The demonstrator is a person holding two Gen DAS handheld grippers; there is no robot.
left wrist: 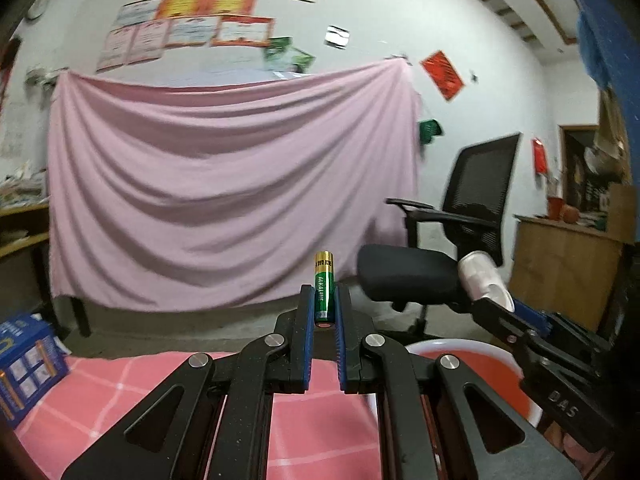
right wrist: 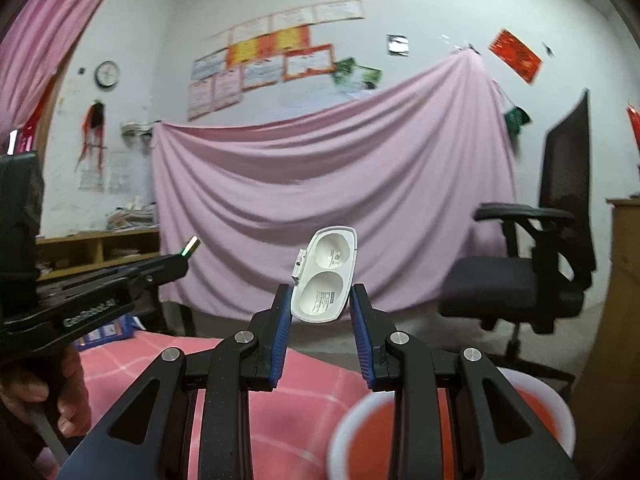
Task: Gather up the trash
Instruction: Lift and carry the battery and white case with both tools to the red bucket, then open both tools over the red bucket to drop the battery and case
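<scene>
My left gripper (left wrist: 324,300) is shut on a green and gold alkaline battery (left wrist: 323,286), which stands upright between the blue pads. My right gripper (right wrist: 318,300) is shut on a white plastic two-well case (right wrist: 325,276), held on edge with its hollow side facing the camera. Both are raised above a pink checked tablecloth (left wrist: 120,384). A red bowl with a white rim (right wrist: 532,408) sits low right under the right gripper; the same bowl (left wrist: 468,356) shows beside the left one. The right gripper with the white case (left wrist: 486,280) shows at the right of the left wrist view.
A black office chair (left wrist: 452,248) stands beyond the table on the right. A pink sheet (left wrist: 224,184) hangs on the far wall. A blue box (left wrist: 28,364) lies at the table's left edge. A hand (right wrist: 48,392) holds the left gripper's handle. A wooden cabinet (left wrist: 560,264) is far right.
</scene>
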